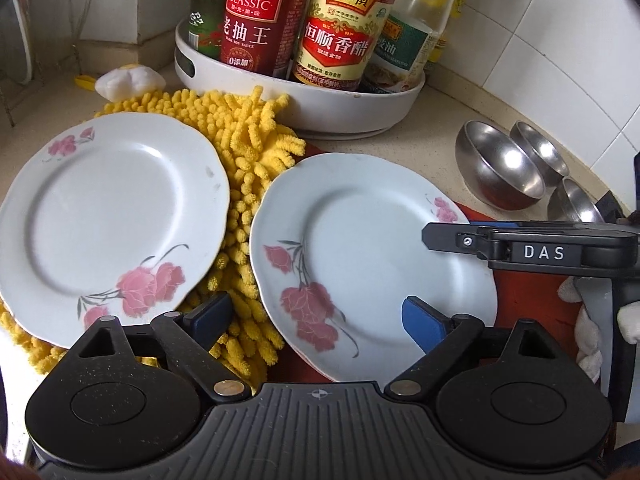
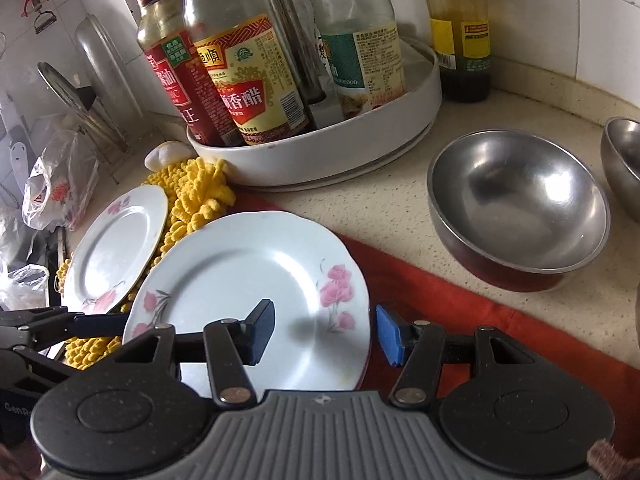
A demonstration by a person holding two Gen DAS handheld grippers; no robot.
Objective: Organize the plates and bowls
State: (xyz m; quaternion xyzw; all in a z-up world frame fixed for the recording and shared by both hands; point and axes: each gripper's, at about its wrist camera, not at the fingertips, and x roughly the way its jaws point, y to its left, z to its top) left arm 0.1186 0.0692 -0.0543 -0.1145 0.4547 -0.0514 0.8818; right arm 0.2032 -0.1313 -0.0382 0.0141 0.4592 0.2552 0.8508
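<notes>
Kitchen counter, corner by tiled wall; two floral plates lie apart, not stacked; left plate [image 1: 108,216] rests on the yellow chenille cloth [image 1: 248,168], right plate [image 1: 368,256] sits partly on a red mat [image 2: 460,304] and partly over the cloth's edge; three steel bowls [image 1: 500,164] stand loose on the bare counter to the right, close together, not nested

Left gripper [image 1: 316,320]: tongs spread wide, nothing between them, hovering low over the gap between the two plates; right gripper [image 2: 326,330]: tongs also apart and empty, one pad over the right plate's face, the other just off its near rim above the mat

Step in hand, as I judge it: a rim grasp on the right plate by the right gripper, to set it onto the left plate; best done by straddling the rim with one pad above and one below, biting well in from the edge since glazed china looks slick; the mat may yield enough for the lower pad to slip under; lift level, lower gently; cloth beneath the left plate probably makes it rock

Hard to make out: whether either pad touches the plate; left plate's near rim hidden behind the left gripper body; third bowl cut off; condiment tray [image 2: 320,156] behind is crowded with bottles, tops out of view
</notes>
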